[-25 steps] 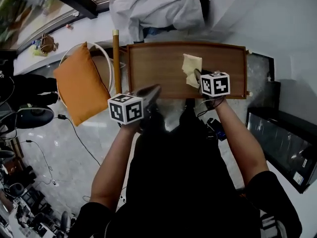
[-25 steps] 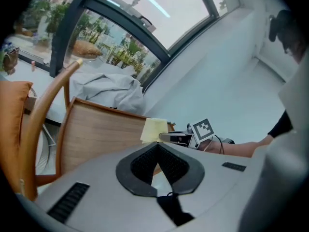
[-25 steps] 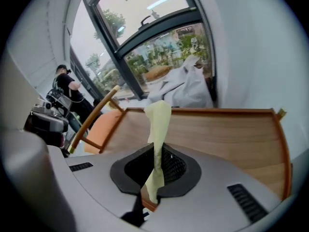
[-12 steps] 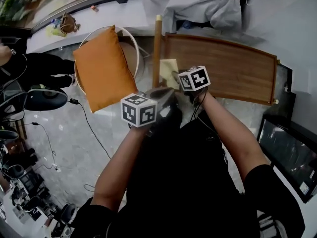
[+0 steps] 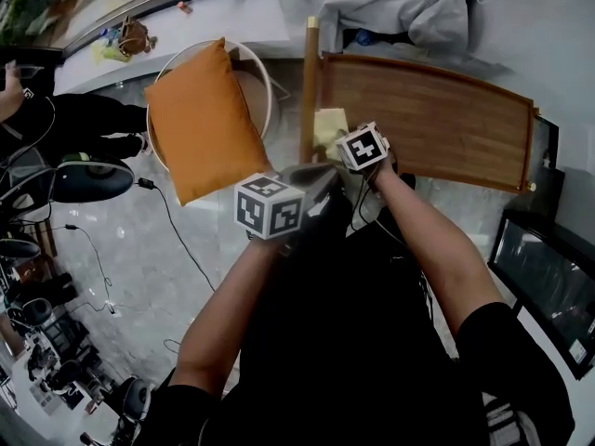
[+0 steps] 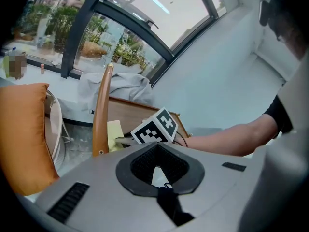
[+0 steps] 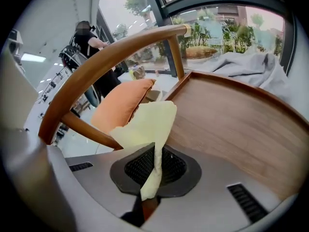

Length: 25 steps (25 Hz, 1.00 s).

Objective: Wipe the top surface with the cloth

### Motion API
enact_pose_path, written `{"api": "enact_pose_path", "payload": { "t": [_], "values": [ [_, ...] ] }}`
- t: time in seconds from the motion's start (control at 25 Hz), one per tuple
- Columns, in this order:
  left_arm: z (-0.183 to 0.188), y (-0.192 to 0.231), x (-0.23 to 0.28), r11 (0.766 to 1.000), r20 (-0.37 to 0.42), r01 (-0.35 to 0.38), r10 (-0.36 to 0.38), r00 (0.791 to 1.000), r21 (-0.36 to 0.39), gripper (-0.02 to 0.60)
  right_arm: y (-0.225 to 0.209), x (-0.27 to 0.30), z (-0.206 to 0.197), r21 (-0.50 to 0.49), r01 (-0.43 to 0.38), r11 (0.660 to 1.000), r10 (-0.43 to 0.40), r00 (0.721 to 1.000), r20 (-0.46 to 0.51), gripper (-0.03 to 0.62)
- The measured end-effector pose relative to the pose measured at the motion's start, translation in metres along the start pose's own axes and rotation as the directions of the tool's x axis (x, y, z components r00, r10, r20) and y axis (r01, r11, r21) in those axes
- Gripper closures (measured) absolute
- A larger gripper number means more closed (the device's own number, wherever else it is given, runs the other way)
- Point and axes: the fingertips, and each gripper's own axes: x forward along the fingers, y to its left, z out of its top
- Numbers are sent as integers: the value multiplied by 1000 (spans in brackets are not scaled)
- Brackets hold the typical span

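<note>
Orange cushion on white round chair; pale marble floor below it, black cable beside, dark-framed window beyond, daylight.

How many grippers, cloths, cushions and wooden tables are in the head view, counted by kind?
Grippers: 2 (left gripper, right gripper)
Yellow cloth: 1
Orange cushion: 1
Wooden table: 1
Total: 5

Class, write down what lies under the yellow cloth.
One end of the wooden table top lies under the cloth, which the right gripper pinches. The patch of wood directly beneath the cloth is covered.
</note>
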Motion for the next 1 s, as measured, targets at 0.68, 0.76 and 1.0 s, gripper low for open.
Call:
{"api": "enact_pose_path", "payload": {
  "t": [0.68, 0.76, 1.0],
  "values": [
    [13, -48, 76, 1000, -43, 31, -31, 999, 0, 574, -125, -80, -81, 88, 118, 989, -116, 993, -28, 562],
    [14, -58, 92, 999, -57, 41, -41, 998, 6, 574, -146, -97, -92, 105, 145, 984, -142, 989, -36, 562],
    [15, -92, 143, 997, -95, 75, -73, 993, 19, 574, -203, -140, -136, 168, 197, 966, -191, 980, -54, 562]
  ]
}}
